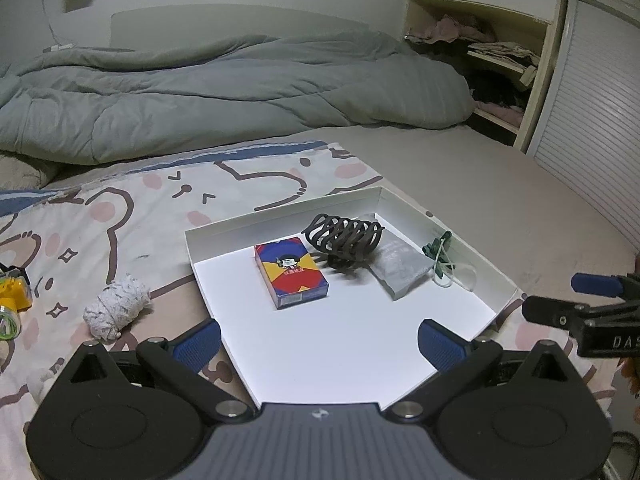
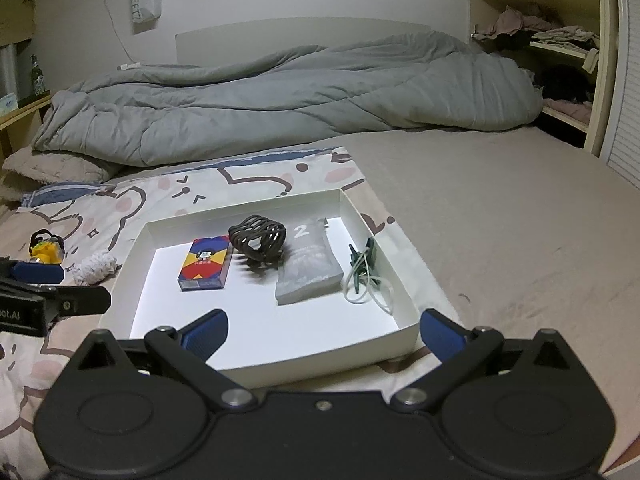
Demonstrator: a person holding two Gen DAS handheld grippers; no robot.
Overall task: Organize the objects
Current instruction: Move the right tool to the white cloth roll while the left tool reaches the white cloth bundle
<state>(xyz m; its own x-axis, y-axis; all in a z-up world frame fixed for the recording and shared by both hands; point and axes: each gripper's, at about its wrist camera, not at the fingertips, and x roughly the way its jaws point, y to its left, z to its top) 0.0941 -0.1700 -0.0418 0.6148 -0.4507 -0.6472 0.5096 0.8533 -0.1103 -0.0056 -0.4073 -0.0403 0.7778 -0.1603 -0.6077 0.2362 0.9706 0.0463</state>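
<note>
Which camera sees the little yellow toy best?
The right wrist view: the whole yellow toy shows there, far left on the patterned blanket, beyond the left gripper's blue finger. In the left wrist view the toy sits at the picture's left edge, partly cut off.

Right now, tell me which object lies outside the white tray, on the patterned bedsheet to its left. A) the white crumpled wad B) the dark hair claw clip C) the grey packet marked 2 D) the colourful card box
A: the white crumpled wad rests on the bear-patterned sheet left of the white tray, while the hair claw clip, card box and grey packet sit inside it.
</note>
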